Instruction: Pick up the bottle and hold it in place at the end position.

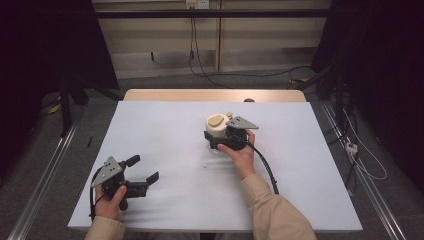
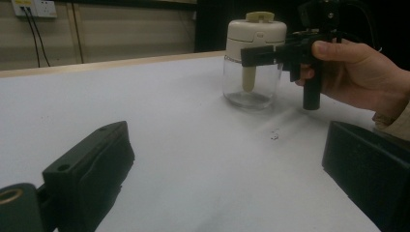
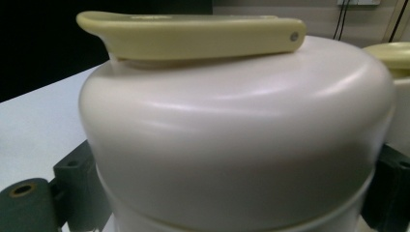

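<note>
A jar (image 1: 216, 126) with a cream lid (image 3: 232, 130), a pale yellow flip handle (image 3: 193, 35) and a clear glass body (image 2: 252, 79) stands upright on the white table (image 1: 170, 130), right of centre. My right gripper (image 1: 214, 137) is shut on it, one black jaw on each side at the lid's lower edge (image 2: 263, 53). At the front left, my left gripper (image 1: 144, 168) is held open just above the table. Its jaws are far apart with nothing between them, and they point toward the jar (image 2: 227, 145).
The table's wooden far edge (image 1: 215, 95) shows behind the white sheet. A small crumb (image 2: 274, 137) lies on the sheet in front of the jar. Cables (image 1: 360, 155) lie on the floor to the right, and dark stands (image 1: 65, 100) are at the left.
</note>
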### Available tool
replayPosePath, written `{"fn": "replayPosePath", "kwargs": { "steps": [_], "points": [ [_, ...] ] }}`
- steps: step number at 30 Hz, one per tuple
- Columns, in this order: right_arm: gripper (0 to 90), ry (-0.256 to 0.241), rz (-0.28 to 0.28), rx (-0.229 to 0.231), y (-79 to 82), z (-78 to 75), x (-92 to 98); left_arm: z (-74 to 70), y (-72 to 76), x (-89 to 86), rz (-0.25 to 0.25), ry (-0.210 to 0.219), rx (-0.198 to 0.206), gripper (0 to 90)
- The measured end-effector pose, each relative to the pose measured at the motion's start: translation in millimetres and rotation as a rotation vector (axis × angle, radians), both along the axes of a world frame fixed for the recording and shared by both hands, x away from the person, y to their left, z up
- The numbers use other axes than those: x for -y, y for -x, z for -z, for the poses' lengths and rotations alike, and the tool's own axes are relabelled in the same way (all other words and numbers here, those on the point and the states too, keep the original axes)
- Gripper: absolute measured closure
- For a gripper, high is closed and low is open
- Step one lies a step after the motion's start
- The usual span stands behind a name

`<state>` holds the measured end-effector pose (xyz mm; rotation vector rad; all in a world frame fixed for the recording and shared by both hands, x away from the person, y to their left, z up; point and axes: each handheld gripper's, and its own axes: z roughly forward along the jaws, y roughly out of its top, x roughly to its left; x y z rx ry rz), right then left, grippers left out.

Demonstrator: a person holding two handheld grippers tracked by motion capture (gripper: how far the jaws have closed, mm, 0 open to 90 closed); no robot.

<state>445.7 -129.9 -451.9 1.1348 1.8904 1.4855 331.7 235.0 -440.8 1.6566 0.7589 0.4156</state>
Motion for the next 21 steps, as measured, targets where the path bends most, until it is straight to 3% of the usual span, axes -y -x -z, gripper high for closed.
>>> {"fn": "replayPosePath", "kwargs": {
  "steps": [21],
  "points": [
    [6.9,0.006,-0.014,0.010,-3.4,1.5,-10.5,1.2,-0.1,0.6,-0.004,-0.003,-0.004,3.5]
  ]
}}
